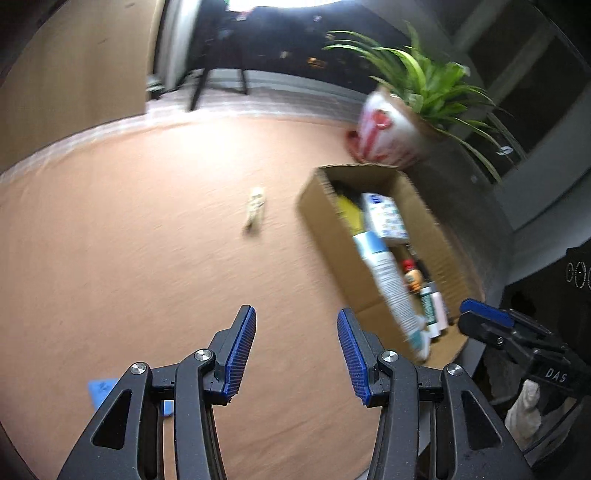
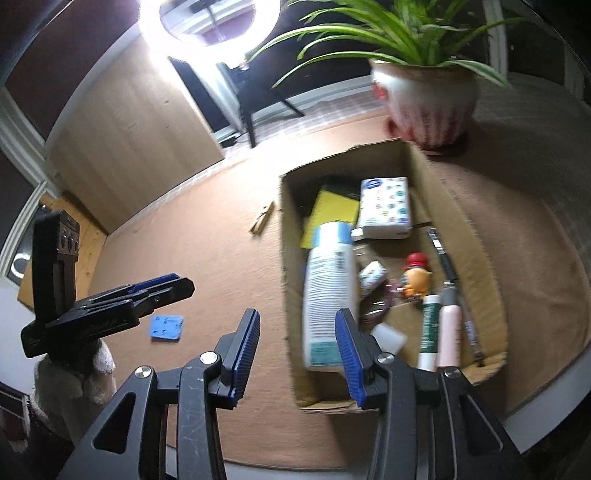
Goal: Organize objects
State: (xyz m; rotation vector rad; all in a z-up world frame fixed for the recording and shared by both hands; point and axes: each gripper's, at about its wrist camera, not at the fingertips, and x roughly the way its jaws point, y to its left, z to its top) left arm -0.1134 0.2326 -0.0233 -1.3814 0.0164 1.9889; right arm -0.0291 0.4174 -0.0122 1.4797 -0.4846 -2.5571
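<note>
Right wrist view: open-topped cardboard box (image 2: 465, 236) crowded with toiletries, both grippers' fingers (image 2: 243, 350) spread, empty.

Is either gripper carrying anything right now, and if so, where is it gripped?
Nothing is held. The left gripper and the right gripper both have their fingers apart with nothing between them; the right one hangs over the cardboard box.

A ring light (image 2: 207, 26) is seen glaring at the back, above a black chair (image 2: 258, 99). A wood panel (image 2: 136, 122) is propped to the left. The table (image 1: 129, 240) is covered in tan cloth; a potted plant (image 2: 428, 99) is set at its far edge.
</note>
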